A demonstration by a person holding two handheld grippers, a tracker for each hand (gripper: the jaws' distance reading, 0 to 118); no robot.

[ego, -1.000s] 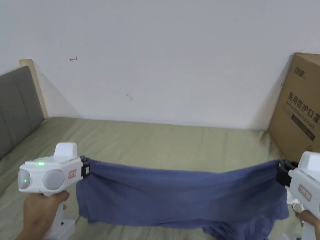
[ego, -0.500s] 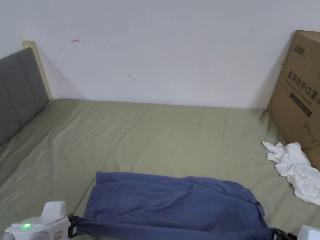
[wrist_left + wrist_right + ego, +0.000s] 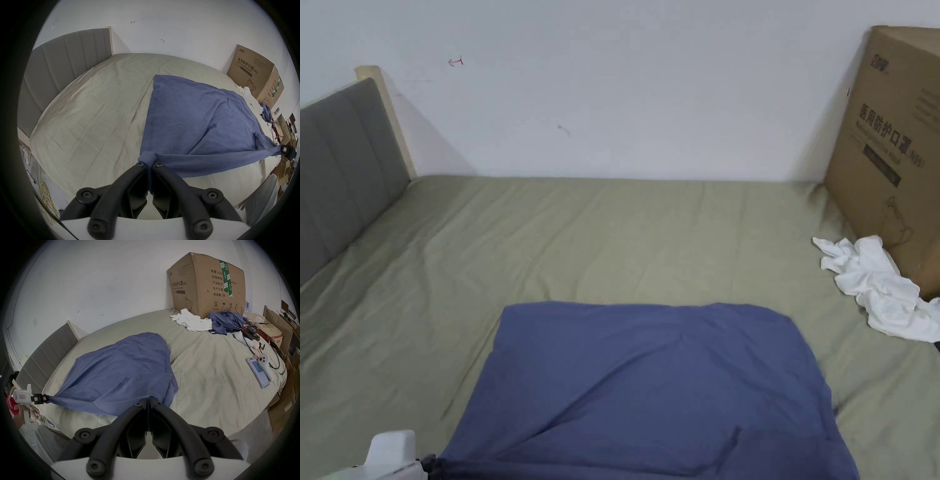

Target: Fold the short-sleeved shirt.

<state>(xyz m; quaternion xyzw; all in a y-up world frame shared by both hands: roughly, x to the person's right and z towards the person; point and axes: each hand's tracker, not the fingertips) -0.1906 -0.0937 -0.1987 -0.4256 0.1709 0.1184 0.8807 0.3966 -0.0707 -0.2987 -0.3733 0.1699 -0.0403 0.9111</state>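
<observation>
Here the left tool [image 3: 149,164] and right tool [image 3: 147,400] each pinch a near corner of the blue shirt [image 3: 650,387] — held taut so it spreads flat on the bed [image 3: 612,231]

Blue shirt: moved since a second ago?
Yes. The blue shirt has come down from hanging stretched in the air to lying spread on the bed.

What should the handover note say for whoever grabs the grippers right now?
Left gripper: shut on the near left corner of the blue shirt.
Right gripper: shut on the near right corner.
Shirt: spread over the green bedsheet, far part lying down, near edge stretched between the grippers at the bed's edge.
Done: shirt laid out, mostly flat.
Left: every fold; none made yet.
Keep clear of the white cloth by the cardboard box.
</observation>
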